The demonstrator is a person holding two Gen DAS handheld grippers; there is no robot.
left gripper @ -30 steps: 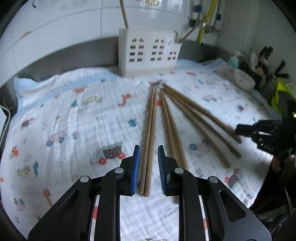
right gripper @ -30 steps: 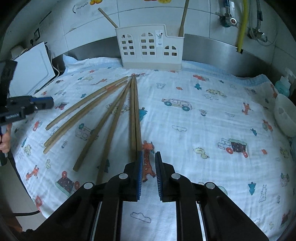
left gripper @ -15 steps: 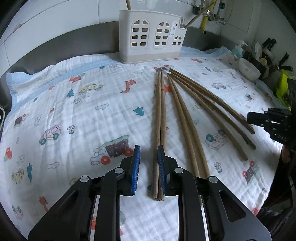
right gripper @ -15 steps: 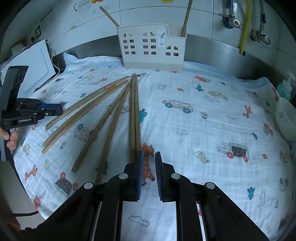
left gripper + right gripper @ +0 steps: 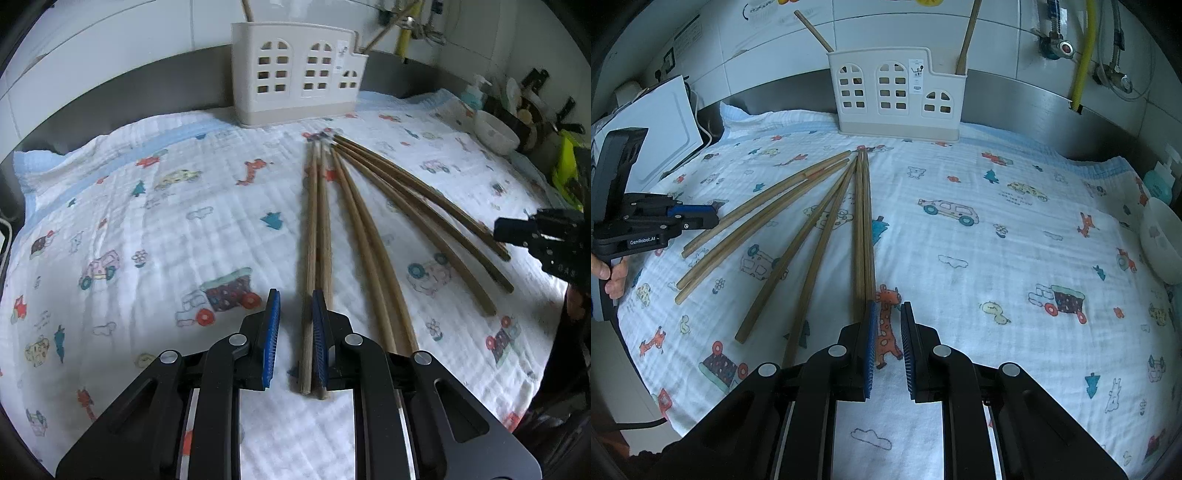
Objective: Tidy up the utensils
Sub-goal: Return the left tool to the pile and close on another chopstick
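Left wrist view: eight chopsticks (image 5: 373, 236) are seen fanned on the cloth (image 5: 147, 229), unsorted; the left gripper (image 5: 294, 332), jaws slightly apart, has been closing beside one pair.

Right wrist view: two sticks are already stood in the holder (image 5: 897, 92); the right gripper (image 5: 888, 347) is held nearly closed, empty.

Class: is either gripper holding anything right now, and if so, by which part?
Nothing is held. The left gripper's jaws have just been closing over the near ends of one chopstick pair, but its pads don't clamp them. The right gripper is empty.
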